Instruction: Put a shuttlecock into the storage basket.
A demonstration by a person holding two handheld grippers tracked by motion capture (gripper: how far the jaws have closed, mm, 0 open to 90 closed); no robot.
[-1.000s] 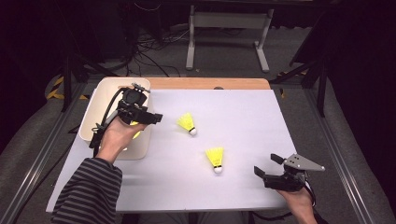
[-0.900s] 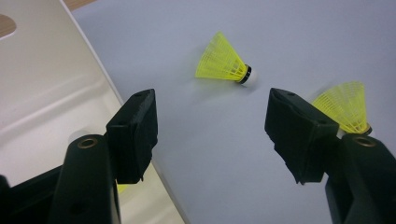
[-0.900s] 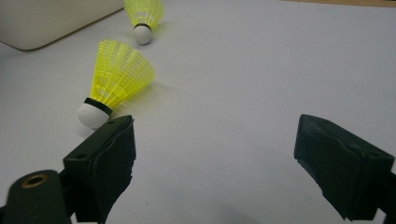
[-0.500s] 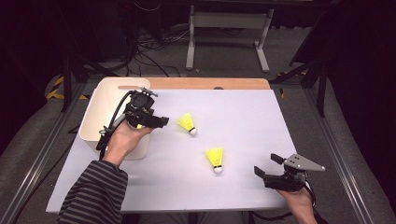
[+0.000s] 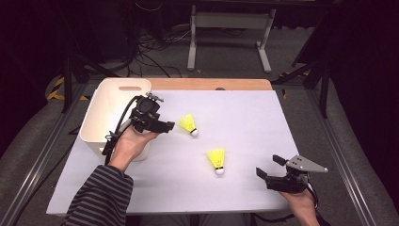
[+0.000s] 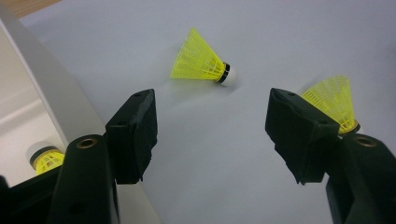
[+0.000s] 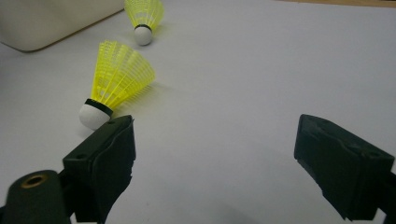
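Two yellow shuttlecocks with white corks lie on the white table. One shuttlecock [image 5: 188, 125] [image 6: 201, 63] lies just right of my left gripper [image 5: 164, 125] [image 6: 212, 135], which is open and empty beside the bin's right wall. The other shuttlecock [image 5: 217, 160] [image 7: 116, 81] lies mid-table, left of my open, empty right gripper [image 5: 269, 166] [image 7: 215, 140] near the front edge. In the left gripper view this second shuttlecock [image 6: 334, 100] is partly hidden behind one jaw. A third shuttlecock [image 6: 46, 158] lies inside the white bin [image 5: 115, 108].
The bin's wall [image 6: 51, 93] [image 7: 46, 18] stands close to my left gripper. A wooden strip [image 5: 207, 84] runs along the table's far edge. A metal stand [image 5: 228, 21] and cables lie on the floor beyond.
My left gripper has moved right, from over the bin out toward the nearer shuttlecock. The right gripper and both table shuttlecocks have stayed put.
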